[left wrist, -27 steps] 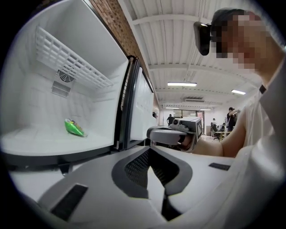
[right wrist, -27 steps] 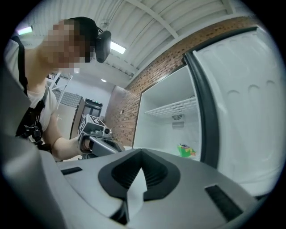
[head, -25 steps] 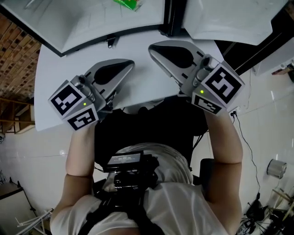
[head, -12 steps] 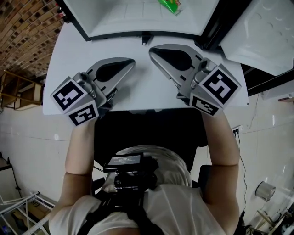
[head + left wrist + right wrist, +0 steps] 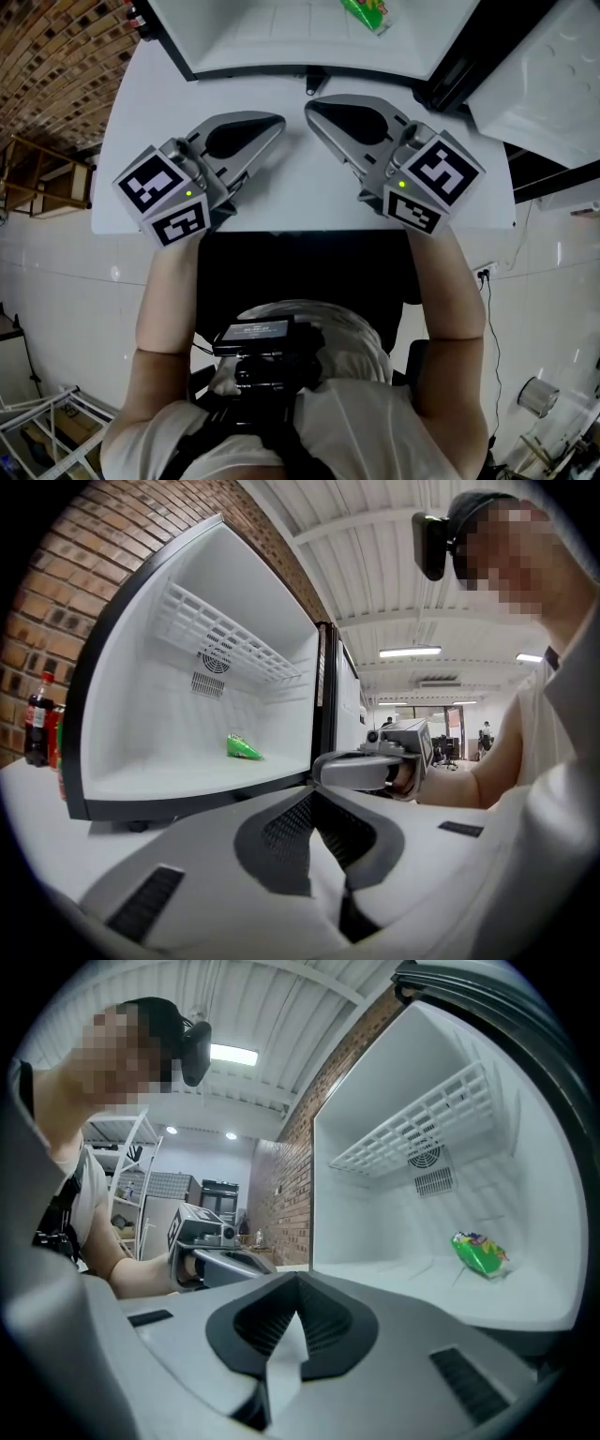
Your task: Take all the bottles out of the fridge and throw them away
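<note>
An open white fridge (image 5: pixel 281 69) stands on the white table (image 5: pixel 300 202) in front of me. On its floor lies only a green packet (image 5: pixel 367 13), which also shows in the left gripper view (image 5: pixel 242 748) and the right gripper view (image 5: pixel 480 1252). No bottle shows inside the fridge. A dark cola bottle (image 5: pixel 37 726) with a red cap stands outside, left of the fridge. My left gripper (image 5: pixel 274 123) and right gripper (image 5: pixel 313 103) hover side by side over the table before the opening. Both are shut and hold nothing.
The fridge door (image 5: pixel 553 66) swings out at the upper right. A wire shelf (image 5: pixel 225 635) sits high inside the fridge. A brick wall (image 5: pixel 56 66) runs along the left. The table's front edge is just behind the grippers, against my body.
Both grippers have shifted left along the table, away from its right edge. The fridge opening now sits squarely above them. The jaws stay shut.
</note>
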Demonstrator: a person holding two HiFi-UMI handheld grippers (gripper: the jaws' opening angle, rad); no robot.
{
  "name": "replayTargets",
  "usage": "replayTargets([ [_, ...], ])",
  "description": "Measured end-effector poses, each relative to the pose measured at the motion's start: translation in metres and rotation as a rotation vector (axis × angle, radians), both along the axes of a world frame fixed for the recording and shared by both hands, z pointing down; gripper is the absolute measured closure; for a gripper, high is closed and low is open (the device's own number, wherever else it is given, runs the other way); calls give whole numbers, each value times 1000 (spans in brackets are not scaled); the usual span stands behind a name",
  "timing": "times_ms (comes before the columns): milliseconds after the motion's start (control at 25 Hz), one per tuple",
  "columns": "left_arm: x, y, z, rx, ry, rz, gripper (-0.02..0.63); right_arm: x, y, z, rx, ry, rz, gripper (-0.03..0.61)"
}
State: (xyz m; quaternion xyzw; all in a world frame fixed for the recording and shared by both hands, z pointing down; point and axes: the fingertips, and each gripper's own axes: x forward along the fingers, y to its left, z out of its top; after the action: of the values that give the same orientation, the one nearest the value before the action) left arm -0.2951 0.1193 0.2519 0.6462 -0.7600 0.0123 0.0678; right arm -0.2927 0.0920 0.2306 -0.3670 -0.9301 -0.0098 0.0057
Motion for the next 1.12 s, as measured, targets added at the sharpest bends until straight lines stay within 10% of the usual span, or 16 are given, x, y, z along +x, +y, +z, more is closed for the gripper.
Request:
replayTargets([
  [1120,1,-15,16,-80,-13,36,604,-9,-5,21,7,98,13,577],
])
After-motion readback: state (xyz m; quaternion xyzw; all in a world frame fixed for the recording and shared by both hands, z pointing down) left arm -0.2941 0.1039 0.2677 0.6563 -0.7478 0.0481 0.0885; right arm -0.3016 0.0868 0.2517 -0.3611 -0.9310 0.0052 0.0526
